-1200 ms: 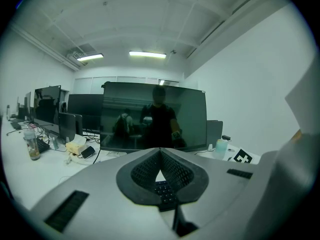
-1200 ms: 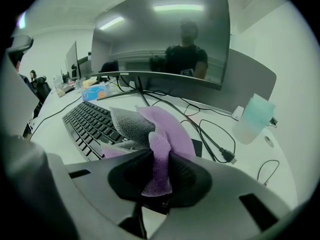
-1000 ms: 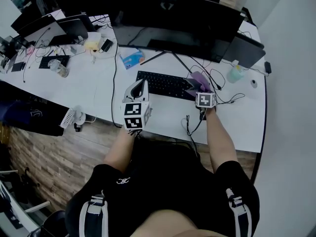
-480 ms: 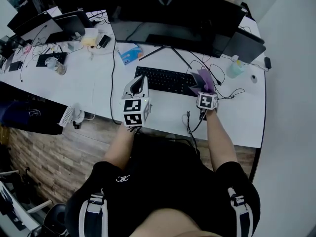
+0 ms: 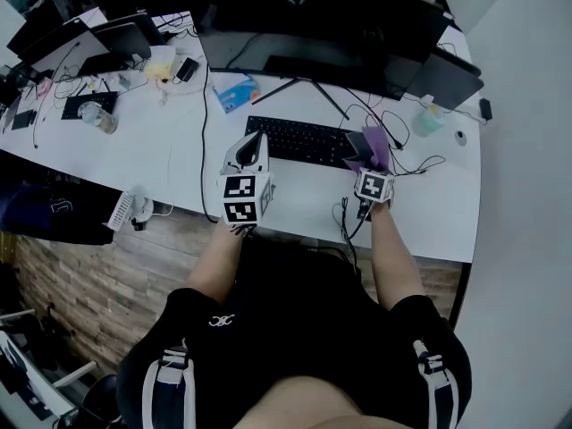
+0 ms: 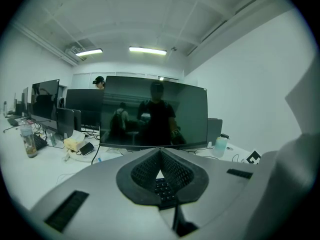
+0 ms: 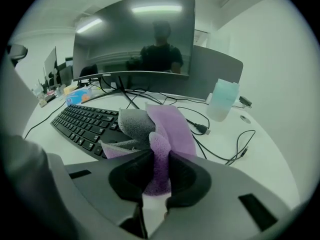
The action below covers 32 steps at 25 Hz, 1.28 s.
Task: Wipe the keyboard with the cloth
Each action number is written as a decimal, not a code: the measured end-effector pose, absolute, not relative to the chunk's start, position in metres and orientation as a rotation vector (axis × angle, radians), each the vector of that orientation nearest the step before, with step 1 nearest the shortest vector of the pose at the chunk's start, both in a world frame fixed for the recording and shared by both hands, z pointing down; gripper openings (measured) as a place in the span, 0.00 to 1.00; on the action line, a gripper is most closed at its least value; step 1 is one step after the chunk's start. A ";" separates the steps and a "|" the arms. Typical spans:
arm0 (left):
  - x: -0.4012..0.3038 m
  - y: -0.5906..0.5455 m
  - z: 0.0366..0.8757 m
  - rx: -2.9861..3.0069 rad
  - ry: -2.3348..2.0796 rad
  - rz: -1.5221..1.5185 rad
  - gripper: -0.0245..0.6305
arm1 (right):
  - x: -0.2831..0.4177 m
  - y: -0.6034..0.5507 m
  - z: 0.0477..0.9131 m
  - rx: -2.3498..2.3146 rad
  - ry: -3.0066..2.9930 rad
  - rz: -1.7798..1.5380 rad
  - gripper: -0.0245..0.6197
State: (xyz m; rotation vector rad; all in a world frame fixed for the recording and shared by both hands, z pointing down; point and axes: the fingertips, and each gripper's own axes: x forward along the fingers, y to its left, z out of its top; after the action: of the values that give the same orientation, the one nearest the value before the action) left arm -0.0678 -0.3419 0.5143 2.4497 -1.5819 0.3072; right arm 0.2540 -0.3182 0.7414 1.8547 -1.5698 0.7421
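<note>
Two grippers on my feed. My right gripper (image 7: 159, 170) has its jaws pinched tight on the purple cloth (image 7: 170, 126), which is bunched up at the right end of the black keyboard (image 7: 85, 126). My left gripper (image 6: 160, 156) has its jaws closed together on nothing, near the keyboard's front left corner over the white desk (image 5: 170, 164).

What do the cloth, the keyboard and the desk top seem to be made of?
The cloth, held in the right gripper, looks like soft microfibre or fleece: fuzzy purple pile, grey on one side, loose folds. The keyboard seems matte black plastic: moulded keys, little shine. The desk top looks like smooth white laminate, but that is uncertain.
</note>
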 end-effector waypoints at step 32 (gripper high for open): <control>-0.178 -0.389 0.516 2.443 -1.551 0.328 0.05 | 0.114 -0.352 0.747 1.796 -1.593 0.771 0.18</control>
State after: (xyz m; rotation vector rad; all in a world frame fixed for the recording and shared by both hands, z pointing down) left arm -0.1781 -0.3886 0.5158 2.4434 -1.5512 0.3280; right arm 0.1138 -0.3516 0.7475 1.7962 -1.5926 0.7715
